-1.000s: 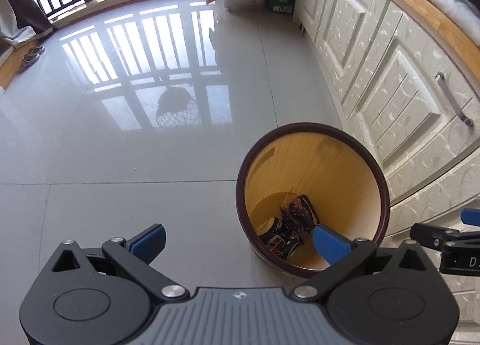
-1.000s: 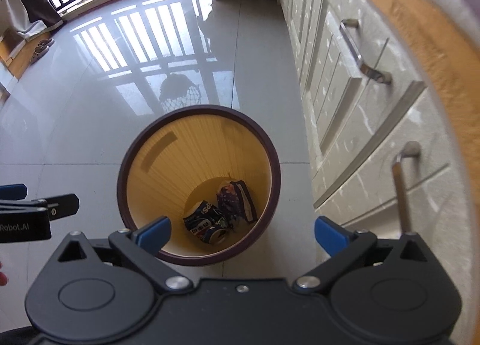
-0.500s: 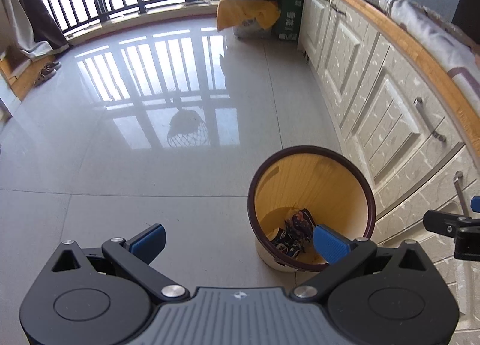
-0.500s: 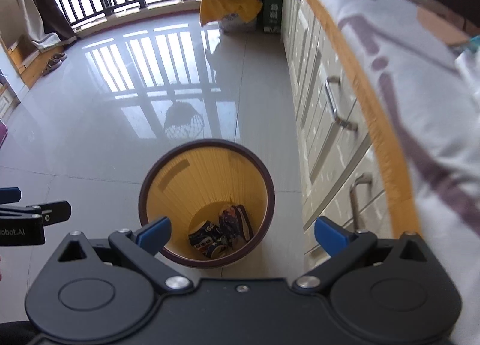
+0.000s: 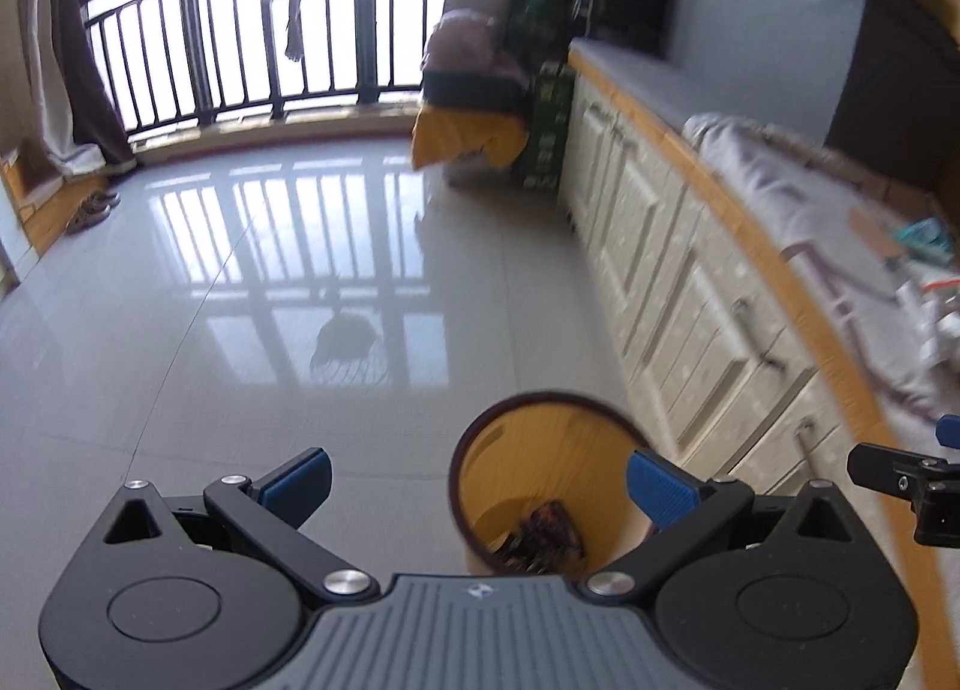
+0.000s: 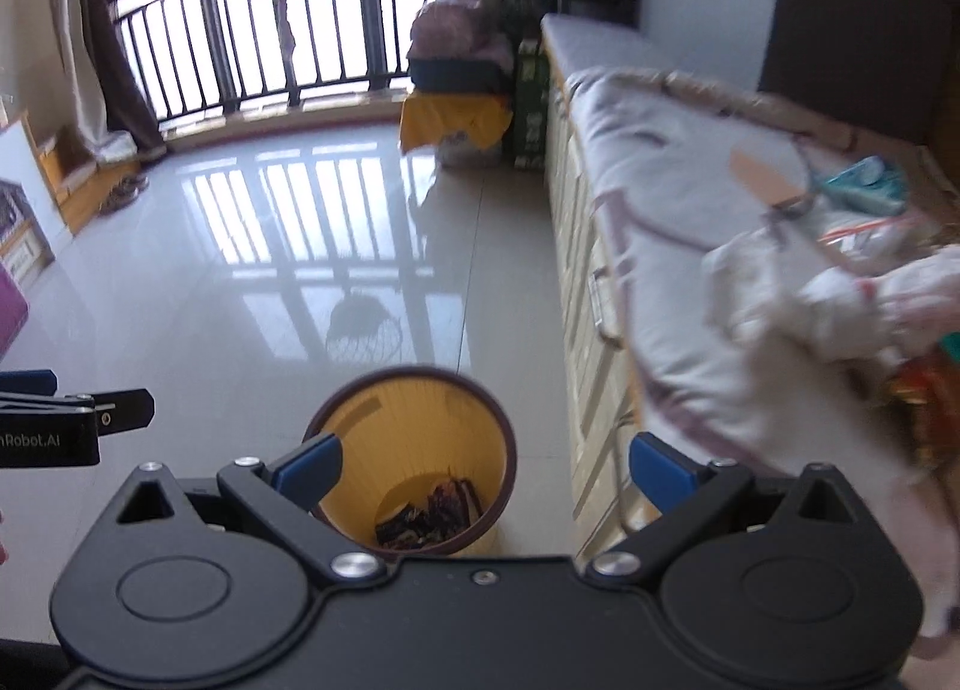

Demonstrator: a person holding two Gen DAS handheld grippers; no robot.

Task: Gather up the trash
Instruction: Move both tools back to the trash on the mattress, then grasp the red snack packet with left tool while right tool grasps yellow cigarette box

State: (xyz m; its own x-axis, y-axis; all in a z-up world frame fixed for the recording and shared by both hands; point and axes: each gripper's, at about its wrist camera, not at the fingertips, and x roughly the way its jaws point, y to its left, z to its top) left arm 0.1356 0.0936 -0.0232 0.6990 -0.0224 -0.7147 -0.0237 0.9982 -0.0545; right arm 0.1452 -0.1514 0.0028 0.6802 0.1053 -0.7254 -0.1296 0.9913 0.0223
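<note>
Below both spread, empty tools (image 5: 477,480) (image 6: 486,465), the bin (image 6: 414,438) holds wrappers (image 6: 432,519).

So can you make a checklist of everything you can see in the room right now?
Surface: shiny tiled floor, bare around the bin.
Job's things: yellow bin upright by the cabinets, dark wrappers at its bottom; more wrappers on the blanket, blurred.
Clutter: shoes near the curtain.
Tongs: left tongs open, empty; right tongs open, empty.
Cables: nothing seen.
Surroundings: window railing.
</note>
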